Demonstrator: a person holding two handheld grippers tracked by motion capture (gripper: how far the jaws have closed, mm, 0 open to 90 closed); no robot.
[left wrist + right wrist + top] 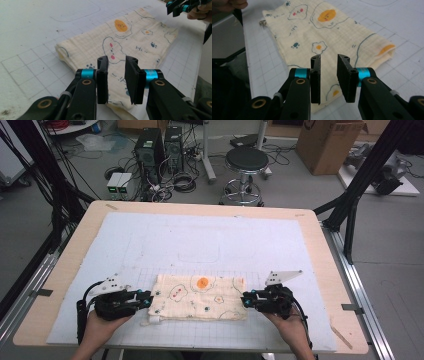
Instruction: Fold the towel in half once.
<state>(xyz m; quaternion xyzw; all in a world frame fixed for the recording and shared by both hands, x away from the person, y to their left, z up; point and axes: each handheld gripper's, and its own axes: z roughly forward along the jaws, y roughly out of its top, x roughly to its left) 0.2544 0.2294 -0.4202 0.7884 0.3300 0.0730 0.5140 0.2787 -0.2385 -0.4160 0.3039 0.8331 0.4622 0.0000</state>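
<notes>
A cream muslin cloth printed with fried eggs and paw marks [200, 296] is seen lying folded into a long flat rectangle on the white gridded mat [200, 240] that covers the wooden table [65, 265], toward the near edge and roughly centred between the two hands. The left gripper [148, 299] is held at the cloth's left short end and the right gripper [245, 300] at its right short end, each pointing inward along the table. In the left gripper view the black jaws stand a little apart, with the cloth's edge seen through the gap but not pinched by the pads; the same is seen in the right gripper view, where the jaws are parted narrowly above the folded corner and nothing is clamped. The cloth is therefore judged to be released and at rest. From its layered edges and tidy outline, at least one fold is judged to be finished. Whether a further fold across the length is intended cannot be told; if so, one short end would need to be gripped afresh and carried over to the other.
</notes>
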